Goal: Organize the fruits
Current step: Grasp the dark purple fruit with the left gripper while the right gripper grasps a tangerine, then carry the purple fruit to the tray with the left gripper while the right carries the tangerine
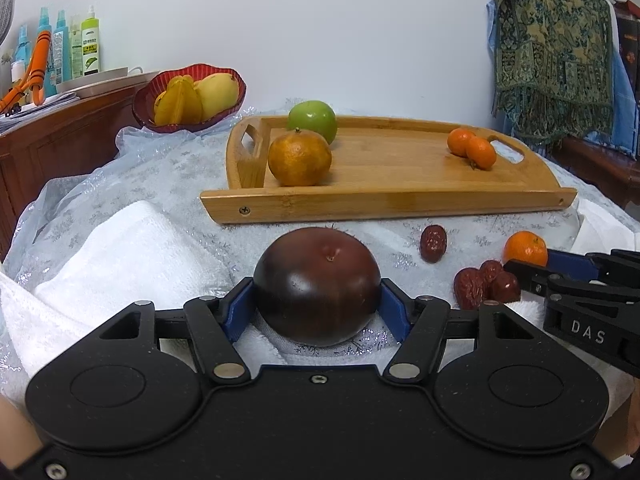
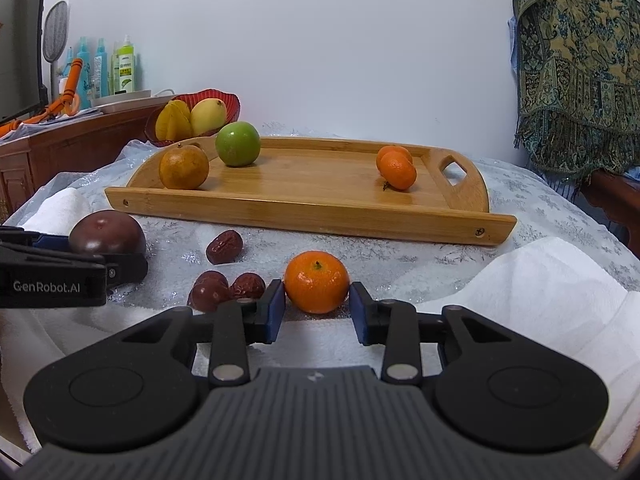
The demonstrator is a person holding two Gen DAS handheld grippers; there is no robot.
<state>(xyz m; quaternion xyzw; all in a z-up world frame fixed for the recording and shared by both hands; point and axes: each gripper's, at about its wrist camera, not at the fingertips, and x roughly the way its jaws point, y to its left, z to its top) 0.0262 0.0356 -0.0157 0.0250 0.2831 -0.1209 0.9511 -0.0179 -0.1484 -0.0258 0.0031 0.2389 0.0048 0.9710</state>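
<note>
My left gripper [image 1: 317,304] is shut on a dark purple round fruit [image 1: 317,285], which rests on the cloth in front of the wooden tray [image 1: 400,196]. My right gripper [image 2: 317,306] is shut on a small mandarin [image 2: 317,282], its blue pads touching both sides. The tray [image 2: 304,216] holds a large orange [image 2: 184,167], a green apple [image 2: 237,143] and two small mandarins [image 2: 396,168]. Three red dates [image 2: 224,246] lie loose on the cloth between the grippers. The left gripper also shows in the right wrist view [image 2: 116,268].
A red bowl [image 1: 144,100] with star fruit and a mango stands at the back left. Folded white towels [image 1: 120,256] lie on the cloth at both sides. A wooden cabinet [image 1: 60,132] with spray bottles is at the left; a patterned cloth [image 1: 552,52] hangs at the right.
</note>
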